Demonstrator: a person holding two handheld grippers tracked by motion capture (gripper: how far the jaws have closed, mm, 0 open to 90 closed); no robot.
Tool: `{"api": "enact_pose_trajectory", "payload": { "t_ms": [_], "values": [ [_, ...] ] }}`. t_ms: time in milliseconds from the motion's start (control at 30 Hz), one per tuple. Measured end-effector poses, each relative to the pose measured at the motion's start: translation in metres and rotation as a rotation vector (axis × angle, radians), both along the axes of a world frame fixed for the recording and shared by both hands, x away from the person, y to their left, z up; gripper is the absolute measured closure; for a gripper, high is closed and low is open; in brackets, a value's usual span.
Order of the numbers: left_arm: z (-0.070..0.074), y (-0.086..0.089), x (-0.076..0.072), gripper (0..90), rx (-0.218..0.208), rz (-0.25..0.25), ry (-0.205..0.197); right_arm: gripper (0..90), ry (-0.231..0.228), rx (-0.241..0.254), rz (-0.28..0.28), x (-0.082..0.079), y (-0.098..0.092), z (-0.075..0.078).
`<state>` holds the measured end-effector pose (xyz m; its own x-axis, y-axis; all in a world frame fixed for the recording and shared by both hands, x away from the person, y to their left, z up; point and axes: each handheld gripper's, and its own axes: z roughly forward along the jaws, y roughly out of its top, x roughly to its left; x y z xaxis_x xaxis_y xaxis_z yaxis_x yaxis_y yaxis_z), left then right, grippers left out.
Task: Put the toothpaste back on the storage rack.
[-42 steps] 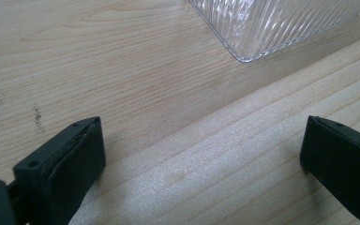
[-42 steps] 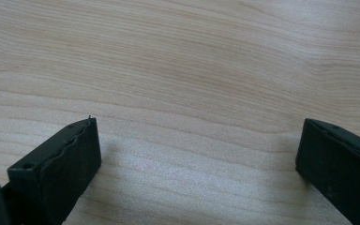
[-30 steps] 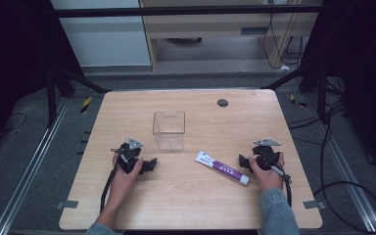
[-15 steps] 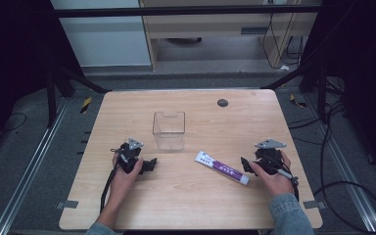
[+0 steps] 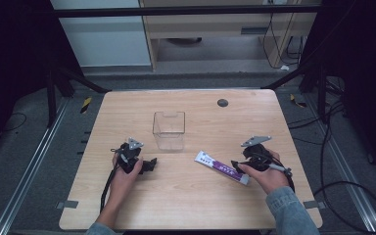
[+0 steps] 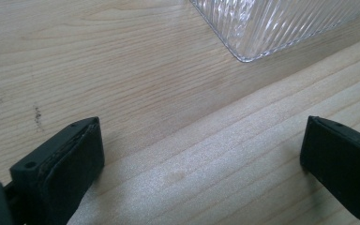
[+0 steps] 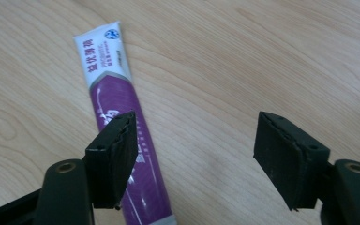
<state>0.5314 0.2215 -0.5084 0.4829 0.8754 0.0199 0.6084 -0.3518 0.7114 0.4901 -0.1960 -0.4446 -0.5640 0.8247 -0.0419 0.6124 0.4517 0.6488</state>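
On the wooden bench (image 5: 127,112), a purple-and-white toothpaste tube (image 5: 223,167) lies flat toward the right edge beneath the right gripper (image 7: 194,157), whose empty jaws have just been closing and should straddle it squarely, while the left gripper (image 5: 149,164) rests wide open.
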Motion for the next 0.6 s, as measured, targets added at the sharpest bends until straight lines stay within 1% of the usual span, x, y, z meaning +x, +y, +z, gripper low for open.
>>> {"api": "enact_pose_trajectory", "payload": {
  "t_ms": [67, 100, 167, 200, 333, 433, 600],
  "values": [
    [0.0, 0.0, 0.0, 0.0, 0.0, 0.0, 0.0, 31.4, 0.006, -0.019, 0.025, 0.002, 0.006, 0.003],
    [0.0, 0.0, 0.0, 0.0, 0.0, 0.0, 0.0, 32.2, 0.007, -0.02, 0.03, 0.003, 0.008, 0.004],
    [0.0, 0.0, 0.0, 0.0, 0.0, 0.0, 0.0, 33.3, 0.018, -0.027, 0.056, 0.005, 0.014, 0.005],
    [0.0, 0.0, 0.0, 0.0, -0.002, 0.004, -0.001, 33.4, 0.027, -0.039, 0.07, 0.007, 0.018, 0.005],
    [0.0, 0.0, 0.0, 0.0, -0.003, 0.005, 0.0, 32.2, 0.039, -0.067, 0.116, 0.011, 0.031, 0.005],
    [0.0, 0.0, 0.0, 0.0, -0.003, 0.005, 0.0, 32.2, 0.05, -0.09, 0.13, 0.015, 0.04, 0.005],
    [0.0, 0.0, 0.0, 0.0, -0.003, 0.005, 0.0, 31.0, 0.058, -0.103, 0.146, 0.018, 0.048, 0.008]
  ]
}}
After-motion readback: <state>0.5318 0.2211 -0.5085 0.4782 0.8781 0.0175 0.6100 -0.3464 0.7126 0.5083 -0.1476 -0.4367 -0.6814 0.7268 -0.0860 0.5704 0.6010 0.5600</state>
